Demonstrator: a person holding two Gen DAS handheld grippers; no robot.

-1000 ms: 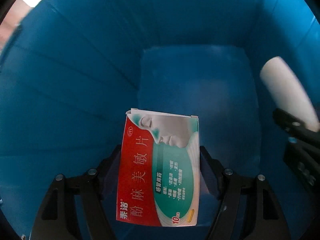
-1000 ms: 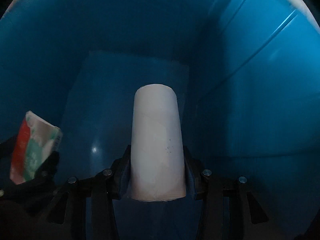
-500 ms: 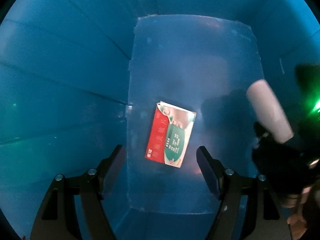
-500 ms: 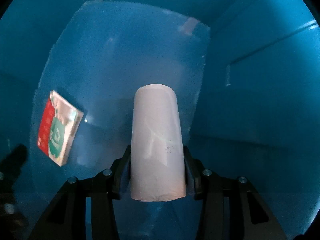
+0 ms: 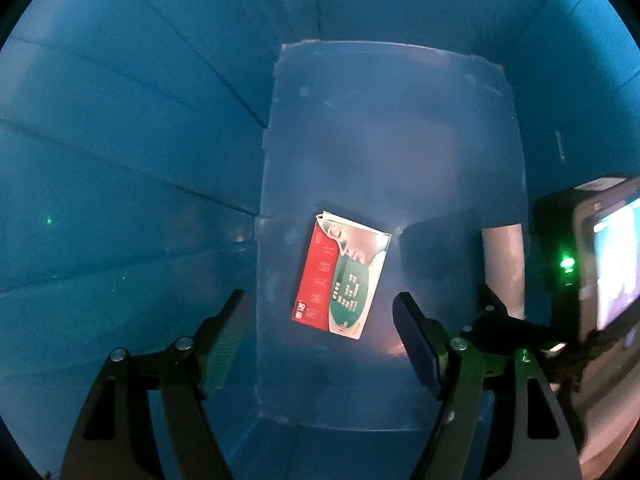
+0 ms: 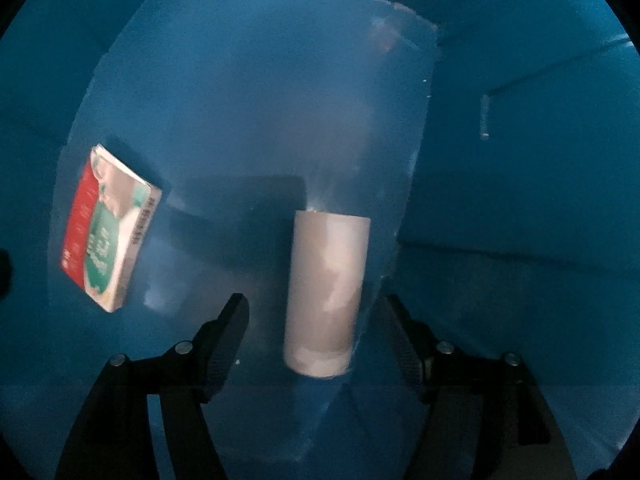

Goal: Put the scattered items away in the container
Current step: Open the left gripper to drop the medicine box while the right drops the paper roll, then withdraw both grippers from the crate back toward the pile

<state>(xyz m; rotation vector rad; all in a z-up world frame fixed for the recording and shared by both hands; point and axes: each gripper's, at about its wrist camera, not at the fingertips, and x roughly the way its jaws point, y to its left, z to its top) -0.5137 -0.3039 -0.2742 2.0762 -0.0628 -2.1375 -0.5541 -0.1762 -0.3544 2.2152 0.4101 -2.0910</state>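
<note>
Release had just happened on the right side: the right gripper (image 6: 316, 332) was spreading its jaws, and the white tube (image 6: 326, 294) sat between them with clear gaps on both sides, no pad pressing on it. Its outline was slightly smeared, so I could not tell whether it had settled on the floor of the blue bin (image 5: 140, 160) or was dropping the last bit. In the left wrist view the same tube (image 5: 503, 264) showed near the bin's right wall. The left gripper (image 5: 320, 324) hung above with its jaws apart and empty, and the medicine box (image 5: 344, 276) lay flat on the bin floor below and between them, well apart from the tube.

Compared with a second earlier, both items had changed hands: the box had then been clamped in the left jaws and the tube in the right, both held above the floor. Half a second earlier the box was already down while the tube was still gripped. By my judgement both items counted as put away, and the hands were free to lift out for whatever else remained outside.
</note>
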